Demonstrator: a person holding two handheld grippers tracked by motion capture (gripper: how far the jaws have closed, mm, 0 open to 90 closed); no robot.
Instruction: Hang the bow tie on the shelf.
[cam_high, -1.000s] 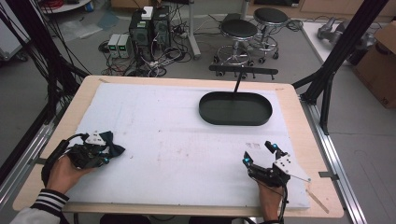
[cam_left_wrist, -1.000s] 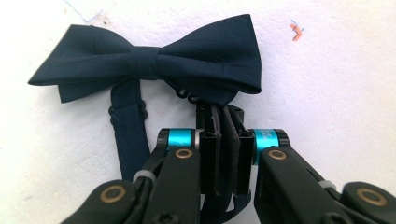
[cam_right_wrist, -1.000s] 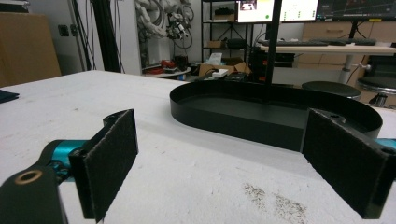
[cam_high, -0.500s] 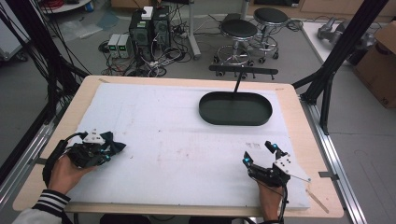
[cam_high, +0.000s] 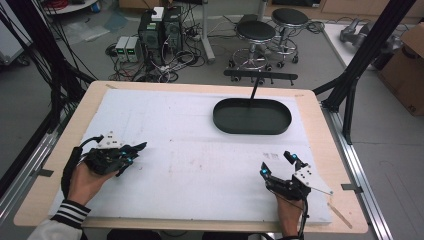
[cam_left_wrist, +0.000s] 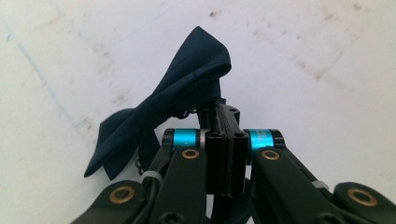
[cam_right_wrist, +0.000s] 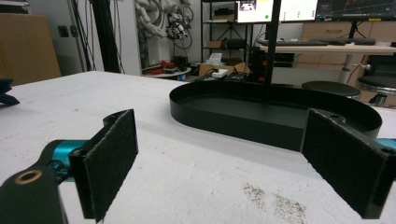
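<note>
Left gripper (cam_left_wrist: 227, 140), jaws pinched tight on the dark blue bow tie (cam_left_wrist: 187, 93), sits at lower left of the high view, the tie just picked up. Right gripper (cam_high: 280, 165) idles at lower right, jaws wide, nothing held. Likely next: carry the tie to the black oval tray (cam_high: 252, 125) upper right of centre, then release

The part of the dark blue bow tie (cam_left_wrist: 159, 112) caught between the closed jaws of the left gripper (cam_left_wrist: 227, 116) was hidden. In the right gripper view, the black oval tray (cam_right_wrist: 224, 119) was partly covered by a jaw pad, and both pads ran off the picture's lower edge.
</note>
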